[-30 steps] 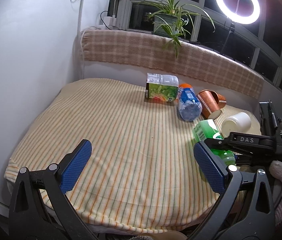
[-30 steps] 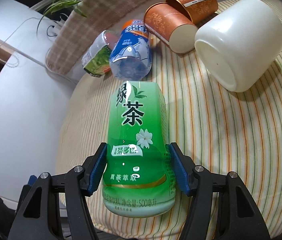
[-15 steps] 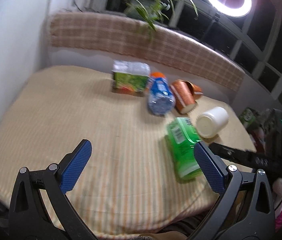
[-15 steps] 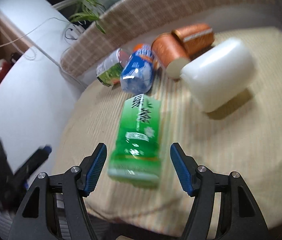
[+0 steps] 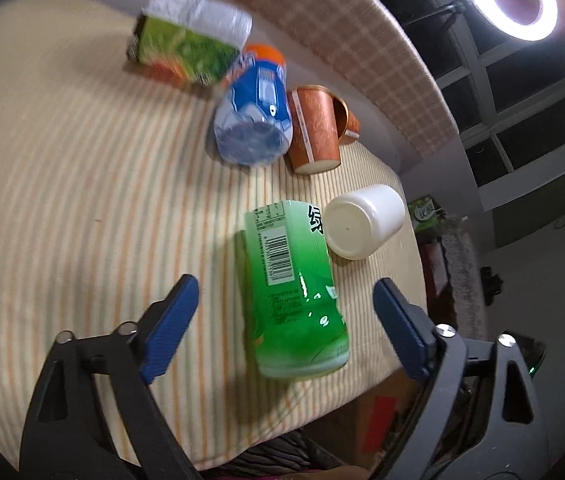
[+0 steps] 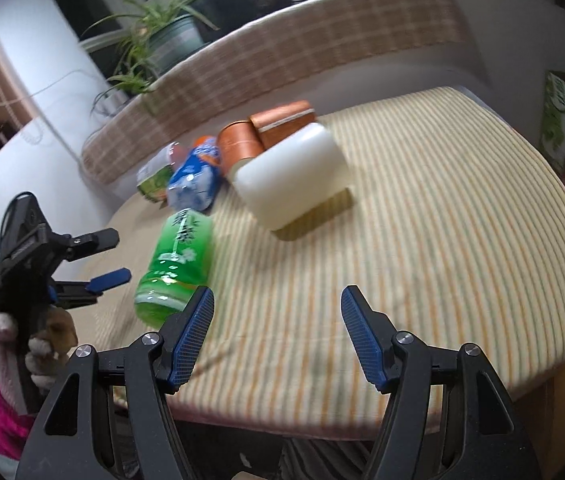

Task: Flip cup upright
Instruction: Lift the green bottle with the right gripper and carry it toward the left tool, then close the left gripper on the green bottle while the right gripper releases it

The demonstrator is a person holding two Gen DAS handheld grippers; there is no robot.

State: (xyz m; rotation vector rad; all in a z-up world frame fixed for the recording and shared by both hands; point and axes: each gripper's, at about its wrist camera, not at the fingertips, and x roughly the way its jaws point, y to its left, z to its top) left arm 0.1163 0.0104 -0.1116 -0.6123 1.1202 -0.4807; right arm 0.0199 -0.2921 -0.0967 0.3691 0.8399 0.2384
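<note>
On the desk: a striped cloth (image 6: 422, 208) covered the top, and many things lay on it.
White cup (image 5: 362, 222): it lay on its side near the right edge of the desk, with its flat bottom turned toward the left camera. It was just beside the top end of the green bottle (image 5: 294, 284), maybe touching it; I could not tell.
Cup from the right view: the white cup (image 6: 292, 178) looked blurry, and the brown paper cups (image 6: 266, 132) lay right behind it.
Other things: a blue bottle (image 5: 254, 120) and a green carton (image 5: 186, 52) lay farther back, away from the cup.
Left gripper (image 5: 286, 312): its jaws were spread wide and held nothing. The green bottle lay between them but no pad touched it.
Right gripper (image 6: 276, 336): its jaws were spread wide too, empty, and well back from the cup.
How the cup may feel: it looked like smooth, hard plastic, so likely light, stiff and a bit slippery. It is round, so it could roll away if bumped.
Where to hold: best to pinch across the round wall, near the middle, then tip it up so the open end faces the ceiling.
Watch out: the green bottle sat very close, so a pad could knock it.
</note>
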